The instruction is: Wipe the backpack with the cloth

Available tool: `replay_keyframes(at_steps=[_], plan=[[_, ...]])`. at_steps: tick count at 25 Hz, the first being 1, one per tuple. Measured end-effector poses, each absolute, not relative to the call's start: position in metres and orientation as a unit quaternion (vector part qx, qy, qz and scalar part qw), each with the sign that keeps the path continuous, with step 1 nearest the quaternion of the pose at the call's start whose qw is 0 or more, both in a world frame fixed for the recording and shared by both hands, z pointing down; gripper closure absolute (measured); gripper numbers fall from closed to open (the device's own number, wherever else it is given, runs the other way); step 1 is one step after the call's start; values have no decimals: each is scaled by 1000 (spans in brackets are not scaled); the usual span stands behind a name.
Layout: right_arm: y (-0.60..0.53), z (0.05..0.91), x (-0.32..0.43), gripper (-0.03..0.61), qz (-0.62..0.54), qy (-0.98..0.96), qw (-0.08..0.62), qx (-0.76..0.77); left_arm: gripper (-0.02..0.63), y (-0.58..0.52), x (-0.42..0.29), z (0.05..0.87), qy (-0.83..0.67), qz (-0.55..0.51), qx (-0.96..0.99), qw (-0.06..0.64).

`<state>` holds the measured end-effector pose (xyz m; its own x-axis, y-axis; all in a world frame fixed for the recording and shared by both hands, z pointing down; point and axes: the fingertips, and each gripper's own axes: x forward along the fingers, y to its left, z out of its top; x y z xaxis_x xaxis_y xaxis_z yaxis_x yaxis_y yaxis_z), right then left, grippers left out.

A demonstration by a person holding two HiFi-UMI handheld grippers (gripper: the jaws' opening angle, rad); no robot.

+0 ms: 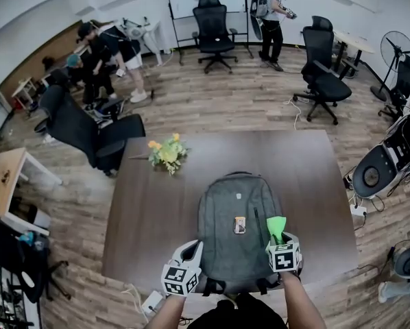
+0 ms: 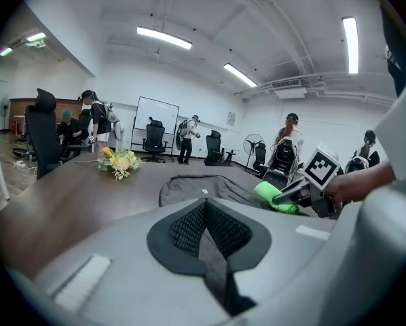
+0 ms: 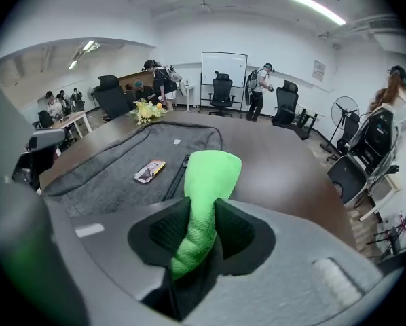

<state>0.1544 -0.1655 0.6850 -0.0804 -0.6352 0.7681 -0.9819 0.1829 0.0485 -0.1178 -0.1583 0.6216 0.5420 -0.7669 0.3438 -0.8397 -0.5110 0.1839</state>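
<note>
A grey backpack (image 1: 238,214) lies flat on the brown table (image 1: 157,211), its top toward the far side; it also shows as the backpack (image 3: 121,165) in the right gripper view and the backpack (image 2: 203,189) in the left one. My right gripper (image 1: 278,237) is shut on a bright green cloth (image 1: 276,227), held over the backpack's near right part. The cloth (image 3: 204,199) sticks out between the jaws. My left gripper (image 1: 190,252) hovers at the backpack's near left corner, jaws closed with nothing between them. A small tag (image 1: 239,225) lies on the backpack.
A bunch of yellow flowers (image 1: 166,153) lies on the table's far left. Black office chairs (image 1: 88,132) stand around the table, with people (image 1: 270,12) farther back. Another chair (image 1: 387,160) stands at the right.
</note>
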Motion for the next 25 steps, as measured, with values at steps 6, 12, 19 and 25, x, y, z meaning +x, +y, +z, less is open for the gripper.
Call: replay_keyframes(at_steps=[6,12,19,25], plan=[[-159,669,139,466,243,-701,319,590,594,-149,-122,622,-459,108,867,161],[-145,646,94,472,261,-735,264,567,594,-137,-127,626,-458,103,868,163],[-128,632,15,472,298,-779,213,509,594,-123,-145,630,-464,104,864,166],[-117,640,-56,472,306,-814,227,438,594,-114,-158,634,-472,112,858,166]])
